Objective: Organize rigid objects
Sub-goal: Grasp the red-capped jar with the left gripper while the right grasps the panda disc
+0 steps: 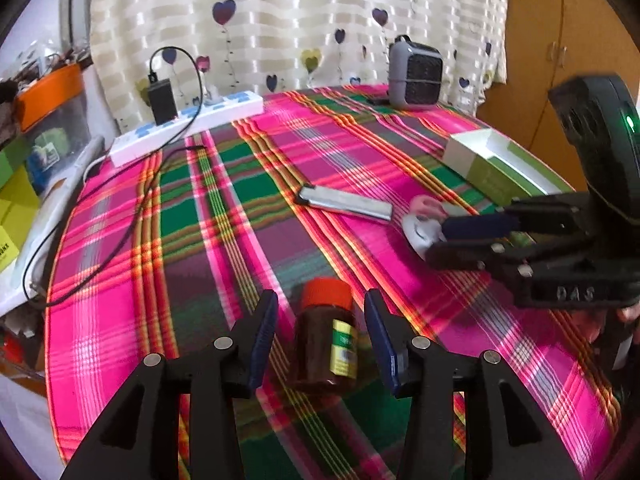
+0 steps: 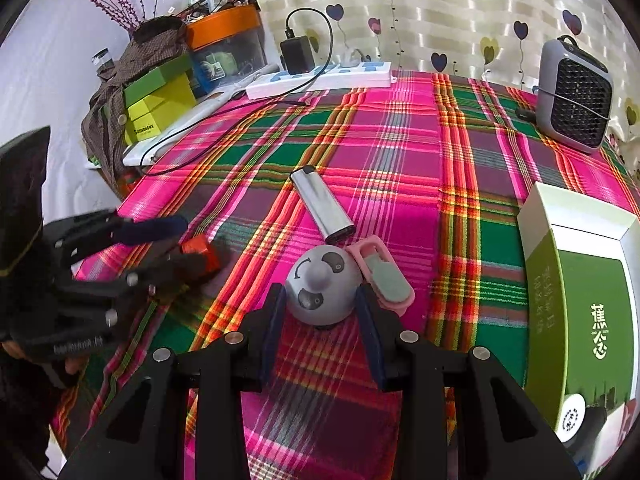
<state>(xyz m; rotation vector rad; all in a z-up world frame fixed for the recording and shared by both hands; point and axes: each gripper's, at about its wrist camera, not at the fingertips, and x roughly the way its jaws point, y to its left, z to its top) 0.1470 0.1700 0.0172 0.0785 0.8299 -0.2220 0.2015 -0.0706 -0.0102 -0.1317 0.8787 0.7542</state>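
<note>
A brown bottle (image 1: 326, 344) with a red cap and yellow label lies on the plaid tablecloth between the fingers of my left gripper (image 1: 322, 312), which is open around it without touching. In the right wrist view the left gripper (image 2: 172, 240) shows at the left with the red cap (image 2: 200, 254) between its fingers. My right gripper (image 2: 320, 304) is open around a grey round knob-like object (image 2: 322, 288); the pads sit close at its sides. A pink clip (image 2: 382, 276) lies beside it. A silver bar (image 2: 322, 206) lies just beyond.
A green and white box (image 2: 576, 304) stands at the right. A grey small fan heater (image 2: 574, 94) stands at the back right. A white power strip (image 2: 320, 76) with a black charger and cable lies at the back left. Boxes and clutter sit beyond the table's left edge.
</note>
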